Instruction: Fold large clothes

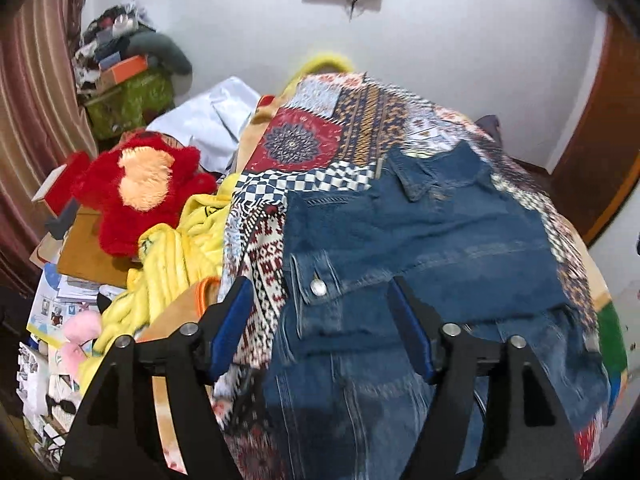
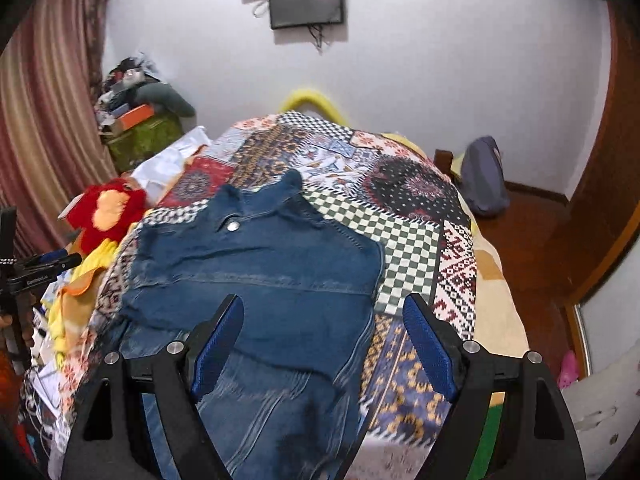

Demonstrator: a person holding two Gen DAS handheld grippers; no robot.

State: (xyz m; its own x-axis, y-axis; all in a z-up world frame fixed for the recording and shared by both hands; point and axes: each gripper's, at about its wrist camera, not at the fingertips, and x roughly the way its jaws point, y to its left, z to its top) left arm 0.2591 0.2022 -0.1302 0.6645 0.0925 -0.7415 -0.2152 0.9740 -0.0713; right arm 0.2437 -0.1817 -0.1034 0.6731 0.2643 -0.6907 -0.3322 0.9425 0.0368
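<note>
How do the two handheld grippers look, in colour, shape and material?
The left gripper and the right gripper look alike: black angular frames with triangular cut-outs, silver round bolts at the joints, and blue textured pads lining the jaws. No cables or sleeves show.

Blue denim jacket (image 2: 256, 264); multicolour patchwork-print bedspread (image 2: 404, 240); red-and-orange plush toy (image 1: 140, 188); yellow blanket (image 1: 176, 264).

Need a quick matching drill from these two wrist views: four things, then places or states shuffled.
1 denim jacket
2 red plush toy
3 left gripper
4 dark screen

A on the white wall
B left of the patchwork quilt
C lying on the quilt
D open, empty

Pairs: 1-C, 2-B, 3-D, 4-A
</note>
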